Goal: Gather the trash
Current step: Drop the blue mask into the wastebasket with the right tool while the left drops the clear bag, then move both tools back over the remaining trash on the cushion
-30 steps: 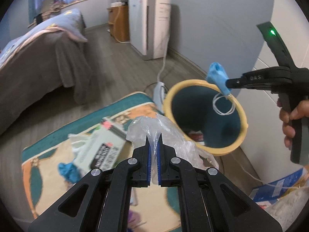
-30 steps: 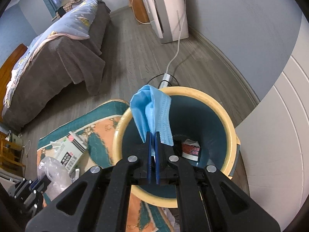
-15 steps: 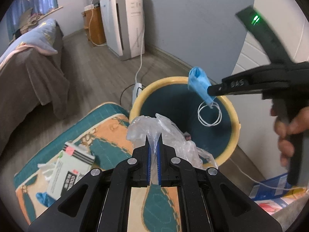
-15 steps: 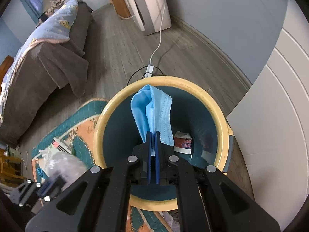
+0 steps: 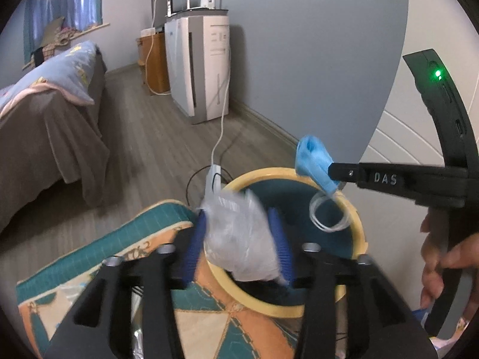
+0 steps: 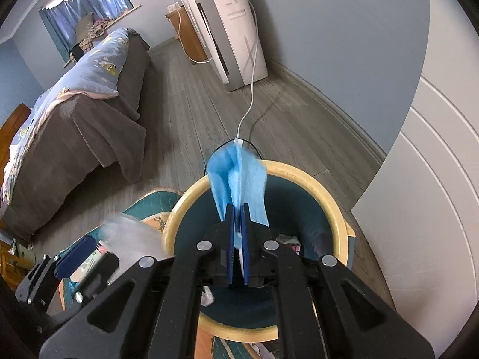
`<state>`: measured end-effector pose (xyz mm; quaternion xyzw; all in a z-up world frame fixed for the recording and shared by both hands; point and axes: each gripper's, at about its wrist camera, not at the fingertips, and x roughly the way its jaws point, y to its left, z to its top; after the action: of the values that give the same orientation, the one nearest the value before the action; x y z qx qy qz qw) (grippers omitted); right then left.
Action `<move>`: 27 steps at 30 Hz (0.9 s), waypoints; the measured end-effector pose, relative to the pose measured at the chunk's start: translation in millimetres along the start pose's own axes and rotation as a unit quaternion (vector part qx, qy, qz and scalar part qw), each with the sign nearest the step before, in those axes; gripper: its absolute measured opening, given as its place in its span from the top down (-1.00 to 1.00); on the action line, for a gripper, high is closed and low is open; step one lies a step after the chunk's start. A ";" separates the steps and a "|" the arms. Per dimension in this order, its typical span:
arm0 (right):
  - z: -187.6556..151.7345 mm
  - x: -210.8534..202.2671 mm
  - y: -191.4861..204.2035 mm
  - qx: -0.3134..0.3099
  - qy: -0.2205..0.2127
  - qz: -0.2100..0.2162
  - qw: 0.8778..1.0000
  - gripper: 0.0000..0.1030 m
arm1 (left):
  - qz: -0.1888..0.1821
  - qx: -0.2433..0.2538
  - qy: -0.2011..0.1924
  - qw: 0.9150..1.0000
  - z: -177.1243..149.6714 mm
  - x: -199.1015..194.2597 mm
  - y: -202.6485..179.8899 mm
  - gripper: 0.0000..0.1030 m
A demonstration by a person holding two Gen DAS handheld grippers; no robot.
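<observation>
A round bin [image 5: 357, 224] with a yellow rim and dark teal inside stands on the floor by the wall; it also shows in the right wrist view [image 6: 335, 215]. My left gripper [image 5: 239, 233] is open at the bin's near rim, and a crumpled clear plastic bag [image 5: 239, 239] sits loose and blurred between its blue pads. My right gripper [image 6: 238, 239] is shut on a blue face mask [image 6: 239, 179] and holds it above the bin; the mask's white ear loops [image 5: 329, 212] dangle over the opening. Some trash [image 6: 289, 240] lies at the bin's bottom.
A patterned teal and orange rug [image 5: 125, 239] lies beside the bin. A white power strip with cable [image 5: 214, 176] sits behind the bin. A bed [image 5: 45, 113] is at left and a white air purifier [image 5: 203, 65] stands at the far wall. A white cabinet [image 6: 434, 179] is at right.
My left gripper has opened, releasing the plastic bag over the bin's near rim. My right gripper has risen a little with the mask, still shut.
</observation>
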<state>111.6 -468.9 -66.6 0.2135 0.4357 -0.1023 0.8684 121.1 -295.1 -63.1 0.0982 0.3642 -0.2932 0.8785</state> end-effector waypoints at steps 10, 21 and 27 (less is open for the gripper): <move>-0.9 -0.6 10.6 -0.014 0.009 0.003 1.000 -0.35 | 0.040 -0.007 -0.009 0.999 -17.8 -14.9 22.7 -0.75; -2.7 -17.9 52.3 -0.047 0.002 0.002 0.999 -0.89 | 0.080 -0.033 0.003 0.996 -38.4 -61.5 67.4 -0.85; -10.1 -27.1 85.7 -0.070 0.002 -0.001 0.998 -0.89 | 0.106 -0.039 0.007 0.994 -48.9 -104.9 97.2 -0.86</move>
<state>119.3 -388.4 -26.1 0.1525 0.4434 -0.0721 0.8803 90.6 -151.1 -28.9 0.1039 0.3694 -0.1835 0.9050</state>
